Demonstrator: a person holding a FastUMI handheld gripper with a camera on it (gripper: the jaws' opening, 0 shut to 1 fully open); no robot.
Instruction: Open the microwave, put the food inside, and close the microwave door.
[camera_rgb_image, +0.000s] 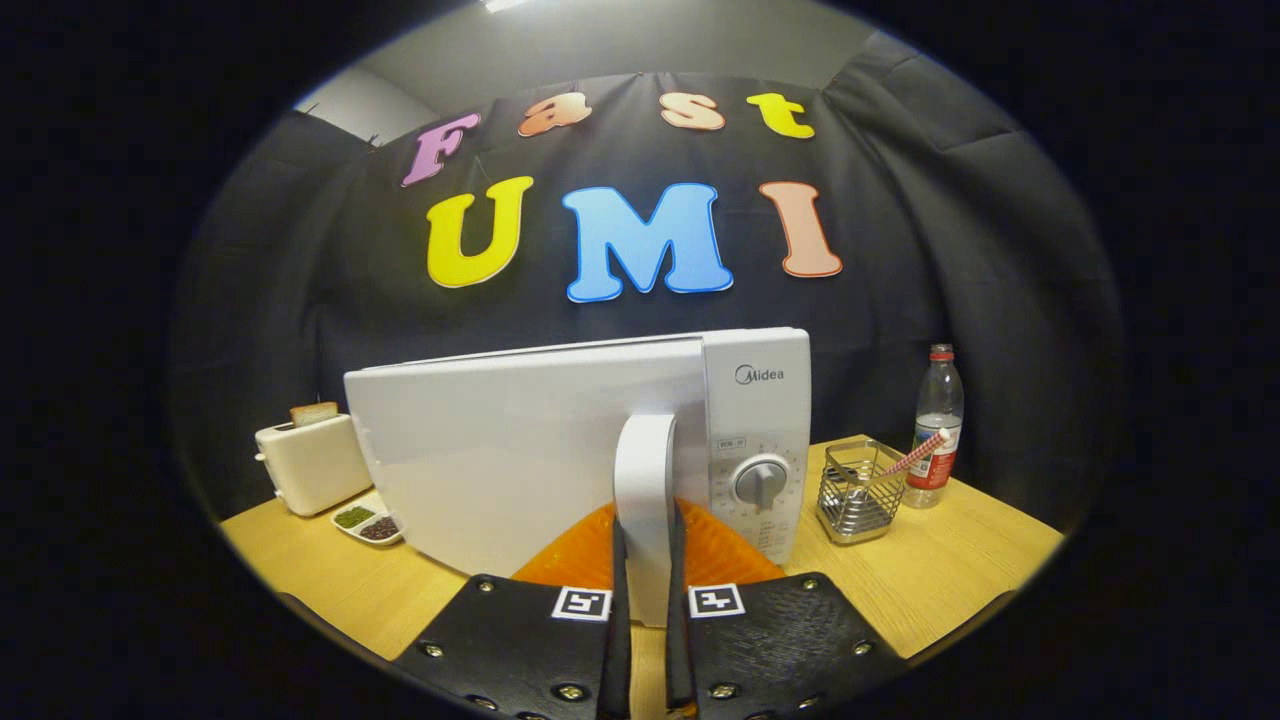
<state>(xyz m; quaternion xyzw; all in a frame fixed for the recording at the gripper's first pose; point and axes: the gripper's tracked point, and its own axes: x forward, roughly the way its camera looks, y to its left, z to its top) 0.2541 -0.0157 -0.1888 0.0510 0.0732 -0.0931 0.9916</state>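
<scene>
Nearest to us, the gripper (648, 600) has its two fingers closed on the tall white vertical door handle (645, 500) of the white microwave oven (600, 440), one finger pressing each side of the handle's lower end. We look level along the fingers, which point straight ahead at the appliance, with the handle rising upright between them.

The microwave's white door (500, 450) is swung partly out toward us, its free edge with the handle just ahead of the fingers and its hinged side off to our left. To the right of the handle we see the white control panel (757, 440) with a round grey dial (761, 482).

Just beyond the fingertips, low beside the handle's foot, an orange ribbed surface (715, 550) shows on both sides; we cannot tell what it is.

Everything stands on a light wooden table (950, 570). Beyond the fingers to our left stands a cream toaster (312, 462) with a slice of toast (313, 412) in its slot, and just beside it lies a small white dish with green and dark fillings (367, 522). To our right sits a wire-mesh metal basket (858, 492) holding a red-and-white checked stick (915, 455), and next to that a clear plastic water bottle with a red cap (936, 425).
</scene>
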